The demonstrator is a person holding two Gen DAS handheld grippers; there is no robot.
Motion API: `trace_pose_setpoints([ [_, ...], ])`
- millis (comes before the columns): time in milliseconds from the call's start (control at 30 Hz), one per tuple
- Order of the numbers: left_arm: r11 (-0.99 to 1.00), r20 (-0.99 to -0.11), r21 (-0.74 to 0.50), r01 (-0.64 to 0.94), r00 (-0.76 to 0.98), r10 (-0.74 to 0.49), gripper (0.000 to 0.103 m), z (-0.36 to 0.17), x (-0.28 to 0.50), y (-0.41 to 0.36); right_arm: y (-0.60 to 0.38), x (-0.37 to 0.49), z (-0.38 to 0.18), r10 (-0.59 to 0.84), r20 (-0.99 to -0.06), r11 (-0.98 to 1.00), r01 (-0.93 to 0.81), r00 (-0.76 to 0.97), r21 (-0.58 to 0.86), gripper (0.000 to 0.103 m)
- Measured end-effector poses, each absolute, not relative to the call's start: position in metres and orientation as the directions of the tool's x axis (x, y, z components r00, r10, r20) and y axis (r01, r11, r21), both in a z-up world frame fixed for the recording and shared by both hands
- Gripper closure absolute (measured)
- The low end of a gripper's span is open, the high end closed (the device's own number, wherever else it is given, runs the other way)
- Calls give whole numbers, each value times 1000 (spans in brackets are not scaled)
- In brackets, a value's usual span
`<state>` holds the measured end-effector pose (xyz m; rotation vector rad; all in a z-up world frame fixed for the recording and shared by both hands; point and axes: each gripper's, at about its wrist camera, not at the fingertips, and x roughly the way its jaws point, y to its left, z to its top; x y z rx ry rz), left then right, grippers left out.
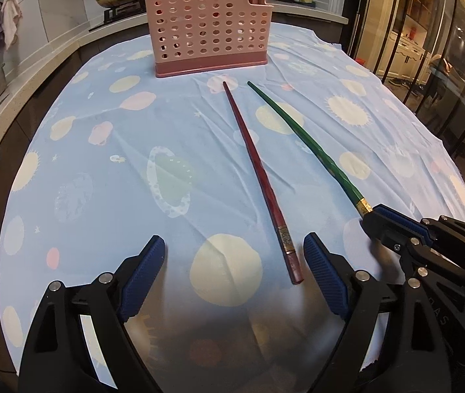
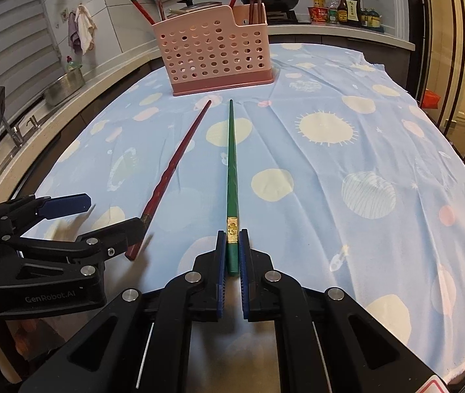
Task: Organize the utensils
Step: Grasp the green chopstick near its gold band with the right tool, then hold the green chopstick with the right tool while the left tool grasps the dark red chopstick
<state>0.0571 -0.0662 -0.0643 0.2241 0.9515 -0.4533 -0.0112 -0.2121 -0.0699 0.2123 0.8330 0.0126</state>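
Right claw point(image 2: 232, 240) pinching green chopstick point(image 2: 231, 167) at its near end, left claw point(image 1: 234, 262) spread beside red chopstick point(image 1: 258, 177) on table point(image 1: 85, 163), pink holder point(image 1: 207, 29) far.

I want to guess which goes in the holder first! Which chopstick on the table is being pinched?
The green chopstick: the right hand-held gripper is shut on its thick end. The red chopstick lies loose.

"GenRobot.AI" reads in pale letters along the black body of the left hand-held gripper point(image 2: 109, 214), there in the right wrist view. The sauce bottles point(image 2: 347, 8) carry labels too small to read.
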Motion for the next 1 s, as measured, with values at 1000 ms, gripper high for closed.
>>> trace_pose_setpoints([
  [1000, 863, -810, 8, 506, 510, -291, 56, -69, 50, -75, -211, -14, -73, 106, -737, 977, 67, 667, 202, 96],
])
